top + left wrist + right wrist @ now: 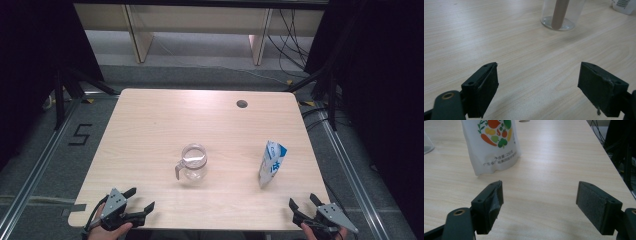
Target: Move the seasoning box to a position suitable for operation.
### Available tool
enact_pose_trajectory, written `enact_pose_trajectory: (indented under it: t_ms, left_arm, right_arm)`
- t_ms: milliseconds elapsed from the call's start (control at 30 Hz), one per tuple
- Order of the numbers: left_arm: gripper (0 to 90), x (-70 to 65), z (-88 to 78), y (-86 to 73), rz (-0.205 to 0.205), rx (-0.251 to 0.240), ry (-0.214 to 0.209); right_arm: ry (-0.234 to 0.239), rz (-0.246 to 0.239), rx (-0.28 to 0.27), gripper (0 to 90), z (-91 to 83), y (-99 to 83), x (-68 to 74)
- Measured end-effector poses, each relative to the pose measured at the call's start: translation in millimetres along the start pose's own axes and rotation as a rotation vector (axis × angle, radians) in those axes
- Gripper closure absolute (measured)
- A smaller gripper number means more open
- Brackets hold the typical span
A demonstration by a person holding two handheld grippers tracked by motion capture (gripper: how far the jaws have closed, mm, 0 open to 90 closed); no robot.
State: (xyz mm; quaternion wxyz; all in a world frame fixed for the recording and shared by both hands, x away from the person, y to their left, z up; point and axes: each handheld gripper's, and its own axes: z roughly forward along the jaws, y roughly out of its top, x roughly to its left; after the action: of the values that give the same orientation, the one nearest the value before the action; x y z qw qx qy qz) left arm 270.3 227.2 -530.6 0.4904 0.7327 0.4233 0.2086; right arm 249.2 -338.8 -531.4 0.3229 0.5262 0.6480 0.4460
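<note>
Both grippers sit at the near edge of the wooden table [150,120], the left gripper [140,205] at the near left corner and the right gripper [303,201] at the near right, each with its jaws spread wide and nothing between them. Ahead of the left one, near the table's middle, stands a clear glass pitcher [192,163] with a handle. Ahead of the right one stands a white pouch [272,163] printed with vegetables, upright and well apart from the pitcher.

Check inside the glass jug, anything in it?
The glass jug looks empty: the wood table shows through its clear wall and base in the high view. The brown handle covers a strip of it in the left gripper view, so a thin film can't be ruled out.
</note>
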Motion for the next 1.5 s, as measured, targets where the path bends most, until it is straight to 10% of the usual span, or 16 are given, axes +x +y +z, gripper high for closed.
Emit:
enact_pose_trajectory:
  t_ms: [1500]
  left_arm:
    - [44.1, -14.7, 63.7, 63.0, 0.081, 0.012, -0.124]
  right_arm:
    - [0.036, 0.016, 0.014, 23.0, 5.3, 0.0, 2.7]
